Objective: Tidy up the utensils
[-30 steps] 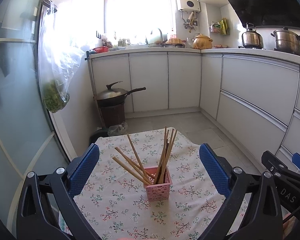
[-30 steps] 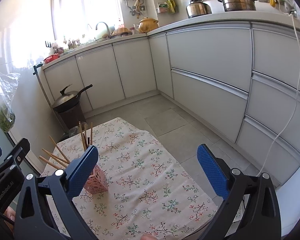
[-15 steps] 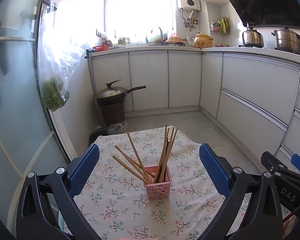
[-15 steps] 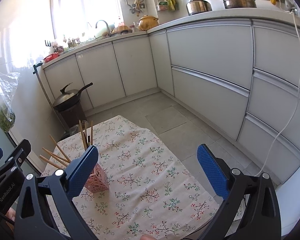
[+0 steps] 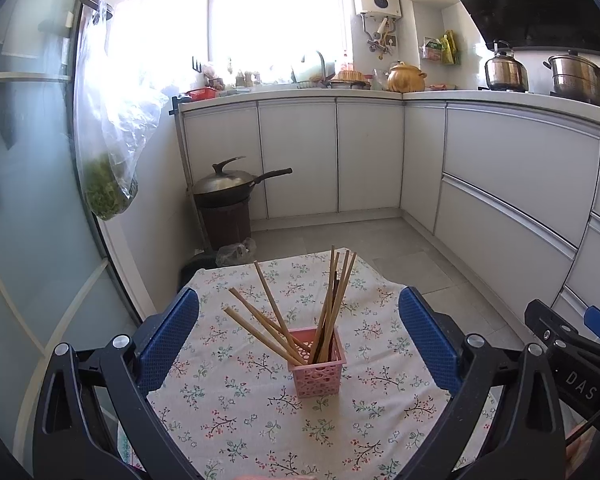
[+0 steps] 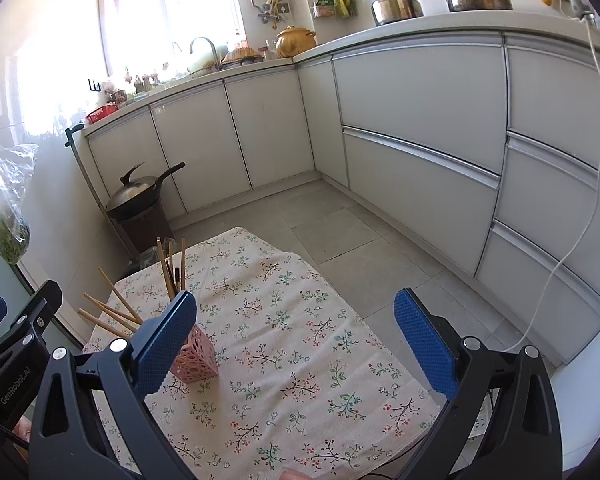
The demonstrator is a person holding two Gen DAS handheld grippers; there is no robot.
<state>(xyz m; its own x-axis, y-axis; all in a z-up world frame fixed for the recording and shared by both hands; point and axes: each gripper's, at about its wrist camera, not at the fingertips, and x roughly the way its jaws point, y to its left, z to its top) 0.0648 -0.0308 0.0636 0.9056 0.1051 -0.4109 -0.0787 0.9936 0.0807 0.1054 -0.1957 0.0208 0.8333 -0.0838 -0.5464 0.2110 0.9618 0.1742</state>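
Note:
A small pink lattice basket (image 5: 318, 364) stands upright on a floral tablecloth (image 5: 240, 400) and holds several wooden chopsticks (image 5: 332, 304), some leaning left and some right. My left gripper (image 5: 298, 332) is open and empty, with the basket between and just beyond its blue pads. In the right wrist view the basket (image 6: 194, 354) sits partly behind the left blue pad. My right gripper (image 6: 296, 340) is open and empty above the cloth, to the right of the basket.
The small table's far edge drops to a grey tiled floor (image 6: 340, 220). White kitchen cabinets (image 5: 500, 200) run along the back and right. A wok on a brown bin (image 5: 228, 200) stands at the back left. A bag of greens (image 5: 108, 176) hangs by the glass door.
Both views have shifted slightly, with the basket sitting a little lower and closer in the left wrist view. Both grippers stay open and empty; the basket and chopsticks have not moved.

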